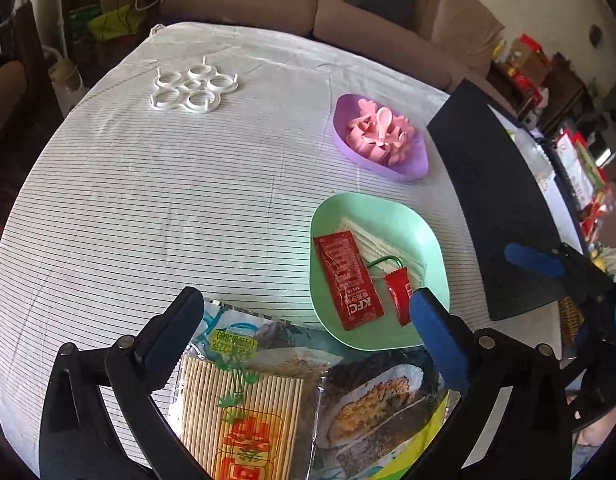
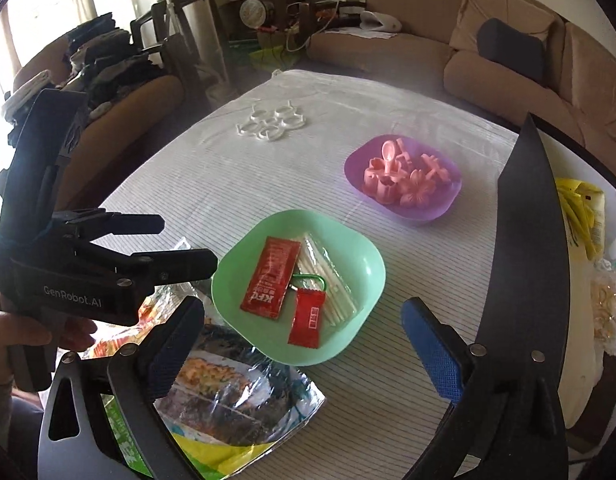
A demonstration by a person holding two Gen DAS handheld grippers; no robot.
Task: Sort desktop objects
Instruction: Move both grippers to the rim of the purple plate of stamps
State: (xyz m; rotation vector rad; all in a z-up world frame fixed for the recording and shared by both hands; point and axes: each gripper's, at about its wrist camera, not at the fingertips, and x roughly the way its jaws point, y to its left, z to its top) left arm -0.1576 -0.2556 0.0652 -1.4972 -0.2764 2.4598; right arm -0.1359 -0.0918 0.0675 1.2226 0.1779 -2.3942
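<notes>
The left gripper [image 1: 308, 312] was spread wide with nothing between its pads, hanging right over the sushi kit bag [image 1: 267, 392], a crinkly plastic packet with a bamboo rolling mat [image 1: 243, 412] visible inside and a food photo printed on the front. The right gripper [image 2: 303, 320] was just as wide and empty, hovering above the same bag's glossy corner [image 2: 235, 396] and the near rim of the green bowl [image 2: 364, 256]. That bag looked light but awkward: slick film that would probably slide under the pads and buckle if pinched in the middle. Best bet seemed to be grabbing it where the mat stiffens it, or along a sealed edge. The green bowl, touching the bag's far edge, held a big KFC ketchup sachet [image 2: 269, 278], a smaller red sachet [image 2: 305, 318], wrapped white sticks [image 2: 328, 280] and a green clip [image 2: 310, 280]; the sachets were likely squishy and could burst if squeezed hard. Further back, the purple bowl [image 2: 356, 168] had pink plastic moulds [image 2: 404, 180] piled in, rigid and easy enough. A white ring mould [image 1: 193, 88] sat alone near the far end of the striped worktop [image 1: 147, 200], well apart from everything else.
</notes>
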